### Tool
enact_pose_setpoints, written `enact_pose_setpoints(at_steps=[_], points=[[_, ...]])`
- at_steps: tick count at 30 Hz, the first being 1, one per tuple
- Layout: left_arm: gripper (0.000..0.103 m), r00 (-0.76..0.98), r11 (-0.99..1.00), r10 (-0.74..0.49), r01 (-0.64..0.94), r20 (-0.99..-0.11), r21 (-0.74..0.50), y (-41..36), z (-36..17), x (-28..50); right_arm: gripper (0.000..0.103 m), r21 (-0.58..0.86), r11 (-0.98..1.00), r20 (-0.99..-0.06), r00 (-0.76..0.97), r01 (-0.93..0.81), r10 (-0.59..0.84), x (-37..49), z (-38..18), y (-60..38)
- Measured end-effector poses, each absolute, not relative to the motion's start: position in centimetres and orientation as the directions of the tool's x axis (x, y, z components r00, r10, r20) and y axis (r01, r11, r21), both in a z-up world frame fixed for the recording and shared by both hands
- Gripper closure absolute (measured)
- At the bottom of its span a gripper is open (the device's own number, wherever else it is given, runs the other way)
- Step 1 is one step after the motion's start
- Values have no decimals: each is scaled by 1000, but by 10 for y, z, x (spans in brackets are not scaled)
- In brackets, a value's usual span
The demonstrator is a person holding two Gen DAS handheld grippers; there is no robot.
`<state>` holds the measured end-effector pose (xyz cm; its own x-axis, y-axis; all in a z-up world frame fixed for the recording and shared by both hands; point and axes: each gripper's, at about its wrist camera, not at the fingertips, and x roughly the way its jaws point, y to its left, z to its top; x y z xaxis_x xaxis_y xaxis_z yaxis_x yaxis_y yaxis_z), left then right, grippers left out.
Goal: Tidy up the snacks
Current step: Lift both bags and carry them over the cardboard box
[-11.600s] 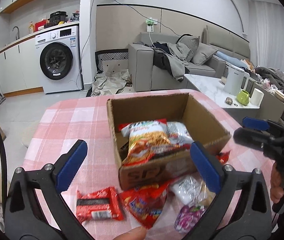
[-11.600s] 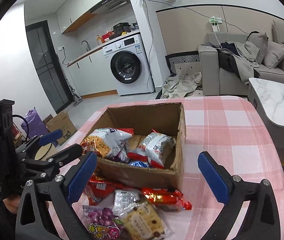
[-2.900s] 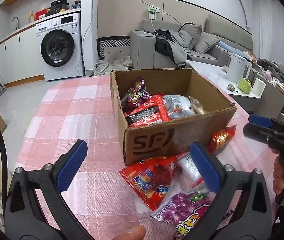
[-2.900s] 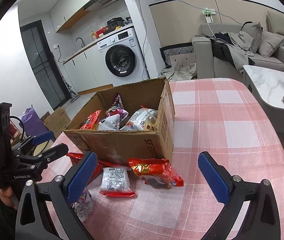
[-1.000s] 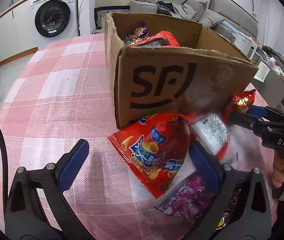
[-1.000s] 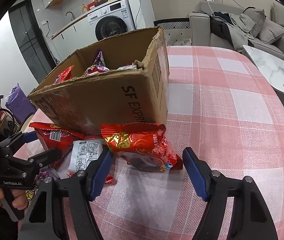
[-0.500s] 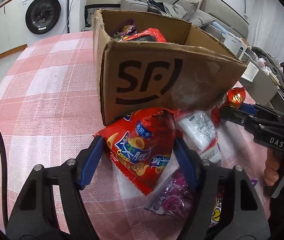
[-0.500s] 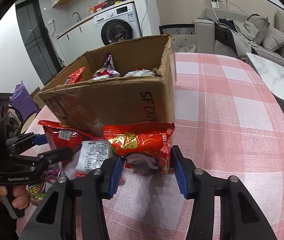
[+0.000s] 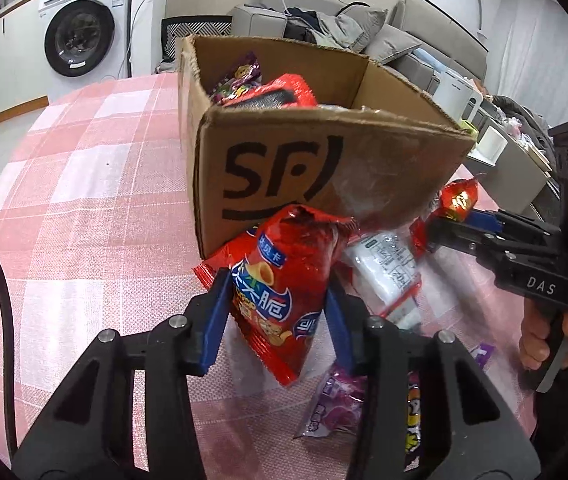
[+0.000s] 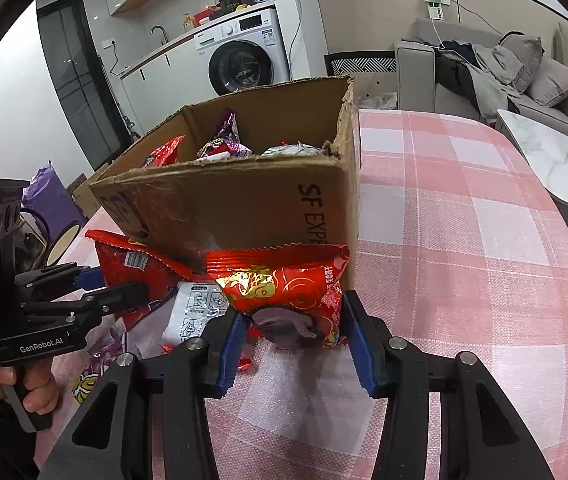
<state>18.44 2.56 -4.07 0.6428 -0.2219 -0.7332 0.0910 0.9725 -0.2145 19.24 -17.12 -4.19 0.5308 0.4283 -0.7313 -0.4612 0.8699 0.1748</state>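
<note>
A brown SF cardboard box point(image 9: 324, 176) point(image 10: 243, 204) stands on the pink checked table and holds several snack packs. My left gripper point(image 9: 277, 312) is shut on a red chip bag point(image 9: 284, 280) in front of the box, lifted slightly. My right gripper point(image 10: 292, 332) is shut on a red and gold snack bag point(image 10: 284, 284) at the box's near right corner. A white packet point(image 9: 388, 268) point(image 10: 193, 308) lies between them. A purple candy bag point(image 9: 336, 404) lies on the table below the left gripper.
The pink checked tablecloth point(image 10: 464, 240) stretches to the right of the box. A marble coffee table point(image 10: 556, 160) and grey sofa point(image 10: 484, 76) stand beyond the table's right edge. A washing machine point(image 9: 79, 40) stands at the far wall.
Both grippers have closed from open onto their bags: the left onto the red chip bag, the right onto the red and gold bag. Both bags now sit squeezed between the blue pads.
</note>
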Motion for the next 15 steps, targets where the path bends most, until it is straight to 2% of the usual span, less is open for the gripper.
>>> enact_pose_setpoints(at_steps=[15], points=[[63, 688, 970, -235, 125, -686, -207, 27, -11, 162, 56, 190, 858, -698, 549, -477, 460, 186, -26, -177]])
